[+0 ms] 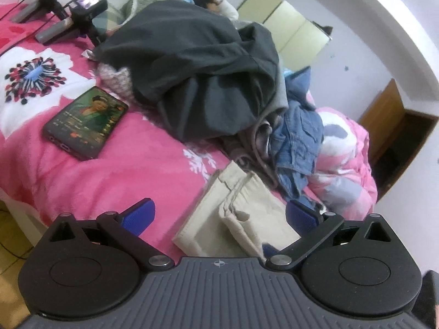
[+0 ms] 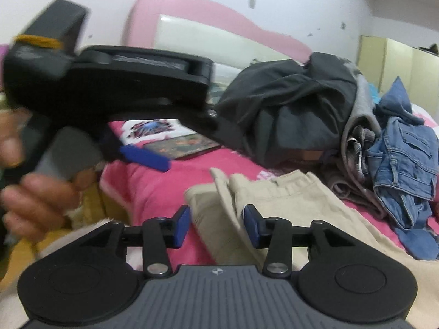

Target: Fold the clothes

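Left gripper: the left gripper [image 1: 219, 213] hangs above the near edge of the bed, angled gently downward, its blue-padded jaws spread wide with nothing between the pads; from the right wrist view it shows side-on at upper left [image 2: 142, 156], blurred, one blue finger pointing toward the bed.
Left hand: the person's left hand [image 2: 30, 192] wraps the grey handle below that gripper, fingers curled, blurred.
Right gripper: the right gripper [image 2: 216, 226] tilts gently down over the beige cloth, jaws partly apart, pads not pressing on anything; cloth lies below the gap.
Folded garment: the folded beige cotton trousers [image 1: 238, 219] lie flat on the near part of the bed, waistband toward the pile, just below both grippers.
Bed cover: the pink fleece blanket with white flowers [image 1: 123, 164] covers the bed.
Clothes pile: a dark grey crumpled garment [image 1: 197, 68] sits heaped behind the trousers, with blue denim jeans [image 1: 299, 139] bunched beside it on the right, touching.
Phone: a black smartphone with a lit screen [image 1: 85, 123] lies flat on the blanket, left of the pile, well apart from the trousers.
Spare devices: two black handheld grippers [image 1: 68, 13] rest at the far left of the bed.
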A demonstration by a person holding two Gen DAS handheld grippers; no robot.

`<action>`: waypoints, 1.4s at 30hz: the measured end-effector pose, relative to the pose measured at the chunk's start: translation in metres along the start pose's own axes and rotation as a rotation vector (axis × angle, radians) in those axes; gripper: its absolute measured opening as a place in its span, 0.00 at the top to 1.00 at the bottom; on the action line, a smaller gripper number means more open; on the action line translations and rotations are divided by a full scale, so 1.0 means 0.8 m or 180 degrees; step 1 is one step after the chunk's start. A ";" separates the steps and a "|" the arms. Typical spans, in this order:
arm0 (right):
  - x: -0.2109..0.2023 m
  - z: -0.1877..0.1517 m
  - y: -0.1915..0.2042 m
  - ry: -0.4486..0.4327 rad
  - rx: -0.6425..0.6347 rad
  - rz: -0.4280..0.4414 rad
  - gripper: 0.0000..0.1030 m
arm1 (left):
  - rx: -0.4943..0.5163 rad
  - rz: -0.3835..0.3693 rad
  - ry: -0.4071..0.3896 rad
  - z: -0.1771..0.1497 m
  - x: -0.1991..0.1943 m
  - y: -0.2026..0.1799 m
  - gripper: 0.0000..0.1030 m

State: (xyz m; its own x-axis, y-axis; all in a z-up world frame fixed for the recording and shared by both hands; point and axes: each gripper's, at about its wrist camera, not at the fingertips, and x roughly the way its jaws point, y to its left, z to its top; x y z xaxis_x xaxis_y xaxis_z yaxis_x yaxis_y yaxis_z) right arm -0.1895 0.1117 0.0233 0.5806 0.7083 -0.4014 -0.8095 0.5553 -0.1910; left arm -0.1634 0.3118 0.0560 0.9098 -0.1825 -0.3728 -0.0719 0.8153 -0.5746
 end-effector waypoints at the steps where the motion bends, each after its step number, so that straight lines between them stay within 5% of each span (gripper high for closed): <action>1: -0.009 -0.001 -0.005 0.0021 0.0009 0.0066 0.55 | 0.0038 -0.0007 0.0022 0.000 0.001 -0.003 0.03; 8: -0.049 0.031 -0.148 -0.0010 0.0924 0.0262 0.56 | 0.0565 0.0077 0.0133 -0.010 0.009 -0.040 0.07; 15: 0.059 0.069 -0.243 0.0395 0.1141 0.0509 0.59 | 0.0964 0.0279 0.0268 -0.026 0.030 -0.068 0.27; 22: 0.156 0.051 -0.259 0.0993 0.1211 0.0764 0.61 | 0.0787 0.0353 0.0336 -0.023 0.042 -0.057 0.43; 25: 0.167 0.041 -0.261 0.1117 0.1361 0.0953 0.77 | 0.0621 0.0346 0.0287 -0.020 0.044 -0.046 0.49; 29: 0.161 0.041 -0.256 0.1094 0.1332 0.1000 0.92 | 0.0445 0.0318 0.0260 -0.020 0.049 -0.034 0.61; 33: 0.141 0.059 -0.254 0.0834 0.1279 0.0969 0.95 | 0.0444 0.0278 0.0135 -0.025 0.044 -0.034 0.80; 36: 0.129 0.079 -0.249 0.0553 0.1213 0.1008 0.95 | 0.0429 0.0238 0.0005 -0.028 0.035 -0.036 0.82; 42: 0.155 0.077 -0.231 0.0629 0.1049 0.0988 0.95 | 0.0455 0.0399 -0.0050 -0.035 0.033 -0.038 0.83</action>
State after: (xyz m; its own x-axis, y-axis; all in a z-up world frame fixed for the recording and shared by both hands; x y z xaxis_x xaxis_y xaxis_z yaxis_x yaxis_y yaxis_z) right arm 0.0379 0.1237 0.0638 0.2628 0.7837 -0.5628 -0.8524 0.4619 0.2452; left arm -0.1484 0.2672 0.0431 0.9037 -0.0669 -0.4229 -0.1273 0.9011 -0.4146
